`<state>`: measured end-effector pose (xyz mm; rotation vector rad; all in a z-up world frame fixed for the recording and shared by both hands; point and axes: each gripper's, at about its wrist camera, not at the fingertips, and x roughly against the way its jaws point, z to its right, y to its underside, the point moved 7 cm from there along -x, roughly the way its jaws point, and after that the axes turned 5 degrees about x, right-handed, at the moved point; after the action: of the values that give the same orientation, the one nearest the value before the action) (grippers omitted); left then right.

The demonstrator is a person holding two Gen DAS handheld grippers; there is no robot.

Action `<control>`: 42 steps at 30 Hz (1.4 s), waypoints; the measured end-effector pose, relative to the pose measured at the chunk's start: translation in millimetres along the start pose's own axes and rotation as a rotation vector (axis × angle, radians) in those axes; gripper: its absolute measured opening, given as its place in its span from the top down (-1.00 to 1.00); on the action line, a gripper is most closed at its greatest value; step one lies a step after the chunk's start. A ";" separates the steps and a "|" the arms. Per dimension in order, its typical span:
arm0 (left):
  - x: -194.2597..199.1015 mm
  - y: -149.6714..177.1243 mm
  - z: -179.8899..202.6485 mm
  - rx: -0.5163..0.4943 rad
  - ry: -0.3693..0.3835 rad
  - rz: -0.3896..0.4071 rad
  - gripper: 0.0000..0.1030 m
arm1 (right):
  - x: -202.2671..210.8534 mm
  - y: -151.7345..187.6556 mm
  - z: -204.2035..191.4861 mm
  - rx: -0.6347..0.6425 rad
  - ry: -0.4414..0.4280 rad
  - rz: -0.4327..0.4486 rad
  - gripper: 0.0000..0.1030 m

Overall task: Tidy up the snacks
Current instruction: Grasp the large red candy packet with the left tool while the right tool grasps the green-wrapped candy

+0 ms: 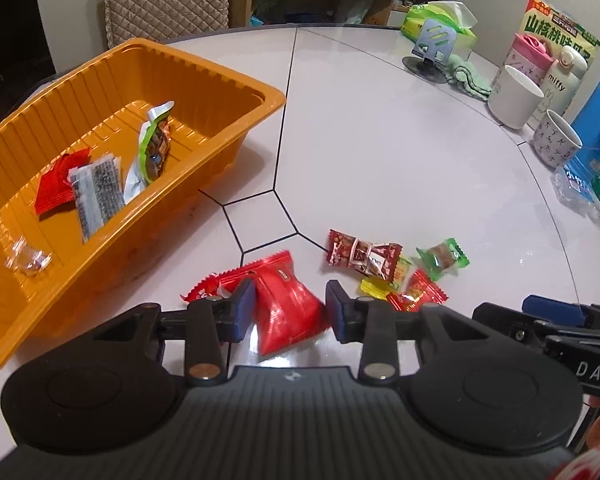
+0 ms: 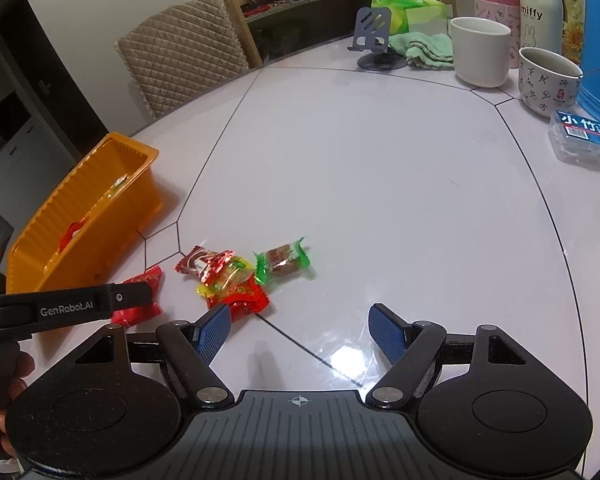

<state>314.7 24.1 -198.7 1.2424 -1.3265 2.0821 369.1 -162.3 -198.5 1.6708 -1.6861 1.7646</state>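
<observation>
An orange tray [image 1: 236, 80] sits on the table at my left and holds several snack packets, among them a red one [image 1: 56, 188] and a green-edged one [image 1: 154, 148]. My left gripper [image 1: 290, 310] is open, its blue pads either side of a red snack packet [image 1: 284, 304] on the table. A small pile of wrapped snacks [image 1: 388, 268] lies just right of it, with a green-wrapped one [image 1: 442, 258]. My right gripper [image 2: 300, 330] is open and empty, just short of the same pile [image 2: 228, 276]. The tray also shows in the right wrist view [image 2: 80, 220].
At the far right edge stand a white mug [image 2: 480, 50], a patterned cup [image 2: 548, 80], a Miffy bottle [image 2: 540, 8], a pink cup [image 2: 494, 0], a clear box [image 2: 584, 140], a phone stand [image 2: 374, 36] and a green cloth [image 2: 424, 48]. A quilted chair [image 2: 180, 60] is behind the table.
</observation>
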 end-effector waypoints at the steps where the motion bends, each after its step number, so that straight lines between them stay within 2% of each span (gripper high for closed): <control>1: -1.4 -0.4 0.3 -0.007 0.000 0.000 0.34 | -1.2 -0.9 0.7 0.000 0.000 -0.001 -0.49; 3: -2.2 0.3 1.2 -0.034 0.004 0.002 0.41 | -3.2 -2.4 2.0 0.000 0.000 -0.003 -0.49; 7: -0.4 6.8 2.7 -0.100 0.015 0.004 0.42 | -6.3 -4.8 4.7 -0.006 -0.001 -0.005 -0.49; 15: -9.1 8.0 -7.2 -0.057 0.014 -0.034 0.37 | -12.2 -7.9 7.8 -0.006 -0.003 -0.011 -0.49; 23: -11.5 3.1 -1.2 -0.104 0.022 -0.025 0.55 | -17.4 -14.8 2.4 0.043 -0.011 0.007 -0.48; 25: -8.8 1.1 -1.3 -0.110 0.022 -0.011 0.55 | -20.2 -16.8 -1.0 0.073 -0.013 0.010 -0.34; 27: -6.0 -1.1 -2.1 -0.108 0.023 -0.004 0.55 | -25.4 -18.2 -4.1 0.099 -0.019 0.000 -0.10; 32: -0.5 -4.5 -4.9 -0.098 0.022 0.005 0.55 | -35.4 -21.6 -9.2 0.136 -0.023 -0.004 -0.01; 40: 4.1 -8.6 -9.2 -0.086 0.014 0.018 0.55 | -47.9 -28.3 -16.7 0.183 -0.014 -0.016 0.02; 42: 4.7 -9.5 -10.0 -0.085 0.011 0.020 0.55 | -51.1 -28.4 -18.6 0.192 -0.016 -0.023 0.16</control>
<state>314.0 36.6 -191.3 1.1854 -1.4125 2.0204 397.7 -111.2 -216.6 1.7763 -1.5398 1.9620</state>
